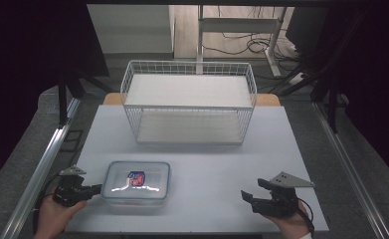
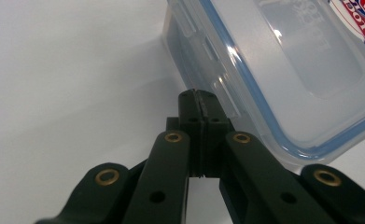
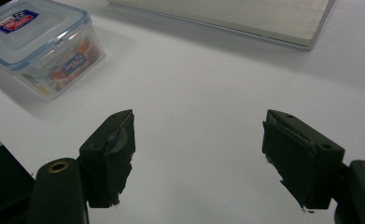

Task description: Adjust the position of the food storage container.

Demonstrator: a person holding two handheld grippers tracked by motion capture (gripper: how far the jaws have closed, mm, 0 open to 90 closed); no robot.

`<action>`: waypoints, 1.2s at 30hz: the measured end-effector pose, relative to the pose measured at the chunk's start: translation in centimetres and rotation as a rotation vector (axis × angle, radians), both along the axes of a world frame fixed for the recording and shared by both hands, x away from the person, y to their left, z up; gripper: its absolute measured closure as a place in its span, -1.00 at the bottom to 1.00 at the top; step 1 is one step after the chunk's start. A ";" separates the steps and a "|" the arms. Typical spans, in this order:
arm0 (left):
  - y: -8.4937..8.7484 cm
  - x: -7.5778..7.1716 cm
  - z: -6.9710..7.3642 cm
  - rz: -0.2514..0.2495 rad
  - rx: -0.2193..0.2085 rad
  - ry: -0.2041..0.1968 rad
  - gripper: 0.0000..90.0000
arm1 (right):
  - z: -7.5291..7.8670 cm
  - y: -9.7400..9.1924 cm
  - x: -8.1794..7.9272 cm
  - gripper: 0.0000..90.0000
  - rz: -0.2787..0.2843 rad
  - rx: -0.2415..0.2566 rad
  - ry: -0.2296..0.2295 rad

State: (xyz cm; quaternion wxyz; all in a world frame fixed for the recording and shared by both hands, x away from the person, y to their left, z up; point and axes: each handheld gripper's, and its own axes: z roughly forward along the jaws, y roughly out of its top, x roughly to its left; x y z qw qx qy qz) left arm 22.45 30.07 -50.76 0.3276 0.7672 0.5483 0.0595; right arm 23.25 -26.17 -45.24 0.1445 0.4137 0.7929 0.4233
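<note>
A clear plastic container (image 1: 137,182) with a blue-rimmed snap lid and a red-and-blue label lies flat at the table's front left. In the right gripper view the container (image 3: 35,42) shows colourful contents through its wall. My left gripper (image 1: 96,188) is shut, its tips up against the container's left side. In the left gripper view the closed tips (image 2: 199,100) sit right beside a side latch of the container (image 2: 287,70), with nothing seen between them. My right gripper (image 1: 253,189) is held at the front right, jaws wide open and empty (image 3: 199,154), pointing toward the container.
A white wire basket rack (image 1: 189,102) with two shelves stands at the back middle of the white table (image 1: 207,164). Its lower board (image 3: 227,14) lies ahead of the right gripper. Metal rails run along both table sides. A desk frame and cables stand behind.
</note>
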 end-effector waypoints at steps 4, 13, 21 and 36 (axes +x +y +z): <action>-0.9 0.3 0.2 -0.014 0.009 0.003 0.99 | 0.0 0.0 0.0 -0.43 0.000 0.000 0.000; -3.2 1.6 0.5 -0.073 0.026 0.015 0.99 | 0.0 0.1 0.0 -0.43 0.002 -0.002 0.003; -6.2 2.8 0.8 -0.148 0.049 0.021 0.99 | 0.0 0.1 0.0 -0.43 0.006 -0.007 0.002; -11.8 5.0 1.2 -0.250 0.065 0.020 0.99 | 0.0 0.0 0.0 -0.43 0.016 -0.015 0.000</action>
